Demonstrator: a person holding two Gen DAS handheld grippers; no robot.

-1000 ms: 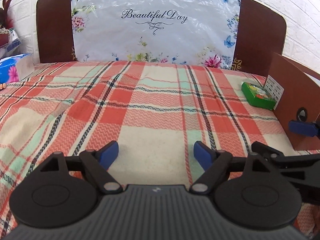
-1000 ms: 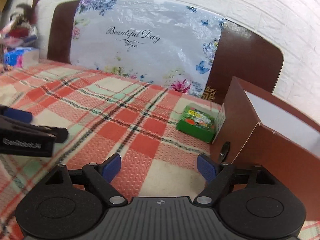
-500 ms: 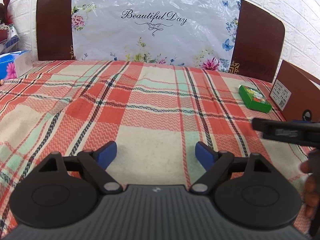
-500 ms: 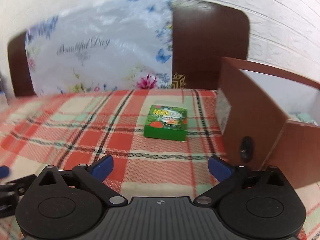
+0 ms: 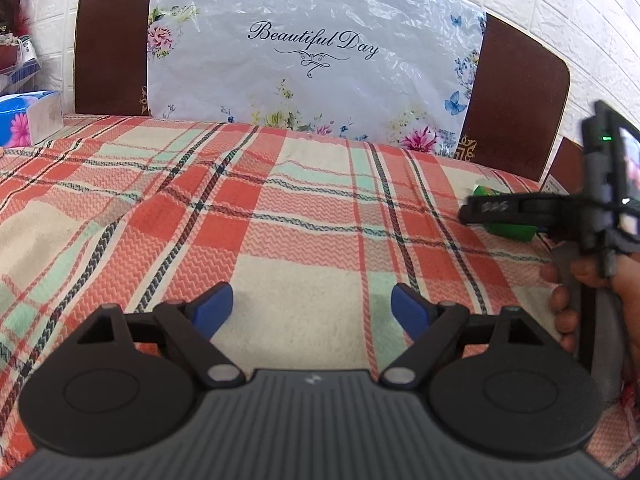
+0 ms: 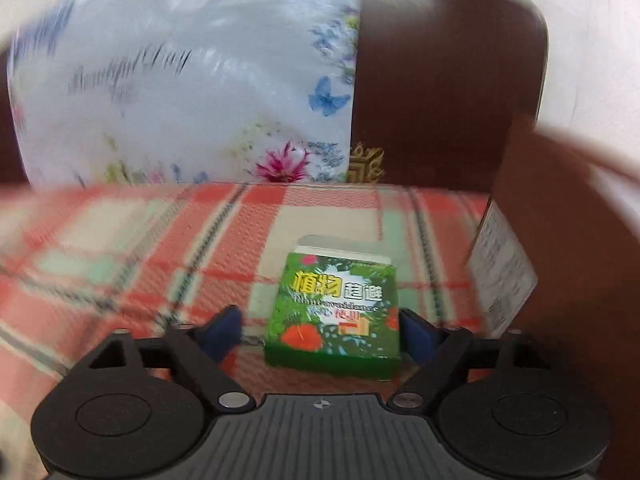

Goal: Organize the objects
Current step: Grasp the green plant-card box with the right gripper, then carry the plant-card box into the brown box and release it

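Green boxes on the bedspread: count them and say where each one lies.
1. The green box lies on the plaid bedspread between the open right tongs, beside the brown carton. Others may be hidden inside that carton.

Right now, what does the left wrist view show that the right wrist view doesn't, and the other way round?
Only the left wrist view shows the tissue box at far left, the right gripper from the side and the hand holding it. Only the right wrist view shows the green box's printed top and the brown box beside it. Both show the plaid cloth, the flowered sheet and the green box, which lies between the right gripper's open jaws.
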